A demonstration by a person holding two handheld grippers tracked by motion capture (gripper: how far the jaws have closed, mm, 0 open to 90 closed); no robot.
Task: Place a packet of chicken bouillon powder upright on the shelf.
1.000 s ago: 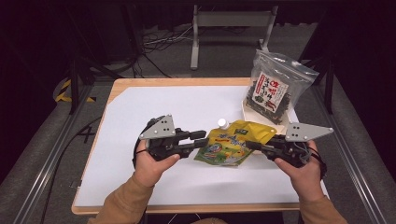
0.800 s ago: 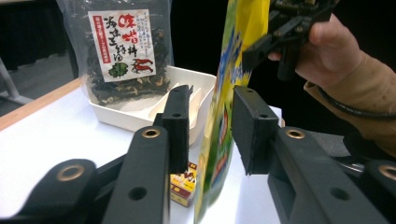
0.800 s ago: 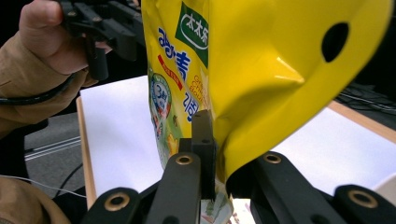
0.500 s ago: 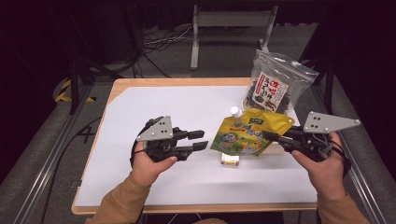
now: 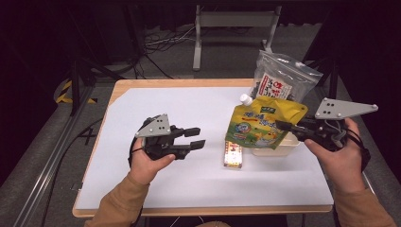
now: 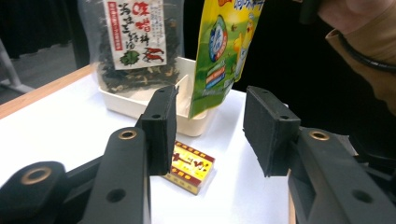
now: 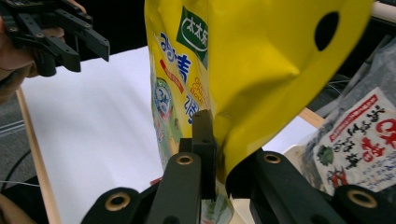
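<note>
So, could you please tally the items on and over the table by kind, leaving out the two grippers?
Pouches: 2, the yellow spouted pouch and the clear seaweed bag
Small boxes: 1, the red and yellow box
Trays: 1, the cream tray
Total: 4

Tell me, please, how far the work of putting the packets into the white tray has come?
Done: the seaweed bag already stands in the white tray. In hand: the right gripper pinches the yellow pouch and holds it above the tray; the left gripper, jaws just opening, holds nothing. Left: lowering the pouch in, and probably the small box lying on the table.
</note>
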